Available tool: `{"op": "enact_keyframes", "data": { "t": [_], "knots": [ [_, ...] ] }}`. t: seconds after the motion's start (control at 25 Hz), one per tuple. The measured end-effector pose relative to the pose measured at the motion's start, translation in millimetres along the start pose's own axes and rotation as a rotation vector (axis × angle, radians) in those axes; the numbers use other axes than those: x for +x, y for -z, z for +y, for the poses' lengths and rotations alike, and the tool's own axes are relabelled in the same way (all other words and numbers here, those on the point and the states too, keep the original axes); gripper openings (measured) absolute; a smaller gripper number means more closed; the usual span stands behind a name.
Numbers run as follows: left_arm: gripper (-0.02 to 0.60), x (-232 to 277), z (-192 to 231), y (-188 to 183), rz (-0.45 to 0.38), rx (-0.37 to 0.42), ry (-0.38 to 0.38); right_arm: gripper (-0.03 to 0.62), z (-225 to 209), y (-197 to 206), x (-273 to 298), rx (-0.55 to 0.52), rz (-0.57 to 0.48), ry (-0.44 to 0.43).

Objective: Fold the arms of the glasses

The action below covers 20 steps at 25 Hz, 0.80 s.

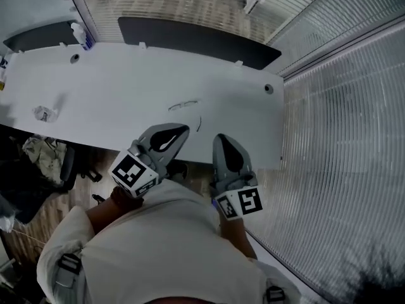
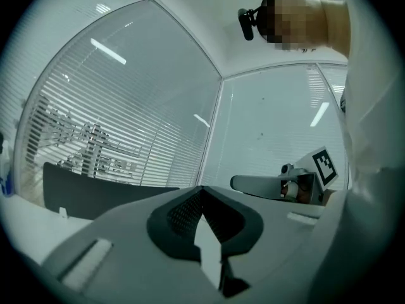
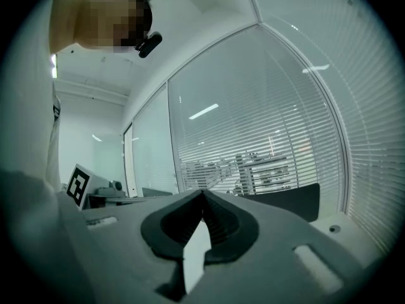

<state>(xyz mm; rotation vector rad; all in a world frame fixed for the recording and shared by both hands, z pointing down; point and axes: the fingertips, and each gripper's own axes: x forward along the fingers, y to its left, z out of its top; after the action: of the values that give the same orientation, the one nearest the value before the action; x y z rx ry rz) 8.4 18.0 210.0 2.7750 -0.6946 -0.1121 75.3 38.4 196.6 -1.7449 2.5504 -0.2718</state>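
Observation:
The glasses (image 1: 184, 106) lie on the white table (image 1: 126, 100), thin-framed, near its middle right, with a thin dark arm piece (image 1: 200, 124) lying just in front of them. My left gripper (image 1: 178, 130) is held close to my body at the table's near edge, shut and empty. My right gripper (image 1: 220, 139) is beside it, a little to the right, also shut and empty. Both point level toward the table, short of the glasses. In the left gripper view my left gripper (image 2: 202, 189) shows its jaws closed together; in the right gripper view my right gripper (image 3: 204, 194) shows the same. Neither gripper view shows the glasses.
A crumpled clear wrapper (image 1: 44, 113) lies at the table's left. A small bottle (image 1: 81, 35) stands at the far left edge. Dark panels (image 1: 196, 40) run behind the table. Blinds over glass walls (image 1: 342, 106) close the right side. A chair with clothes (image 1: 44, 157) stands at the lower left.

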Motion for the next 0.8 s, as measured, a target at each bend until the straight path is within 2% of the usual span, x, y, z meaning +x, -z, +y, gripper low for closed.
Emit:
{"op": "enact_keyframes", "data": {
  "t": [0.24,0.4,0.64,0.8],
  "knots": [
    [0.003,-5,14,51,0.078,-0.069,-0.027,0.002,-2,42,2,0.049,0.091,0.009],
    [0.003,-7,21,63,0.120,-0.072,-0.040,0.002,-2,55,3,0.060,0.119,0.013],
    [0.003,-5,43,78,0.159,-0.013,-0.083,0.002,-17,73,11,0.047,0.173,0.034],
    [0.005,-1,65,94,0.200,0.046,-0.109,0.032,-28,95,23,0.030,0.223,0.023]
  ]
}}
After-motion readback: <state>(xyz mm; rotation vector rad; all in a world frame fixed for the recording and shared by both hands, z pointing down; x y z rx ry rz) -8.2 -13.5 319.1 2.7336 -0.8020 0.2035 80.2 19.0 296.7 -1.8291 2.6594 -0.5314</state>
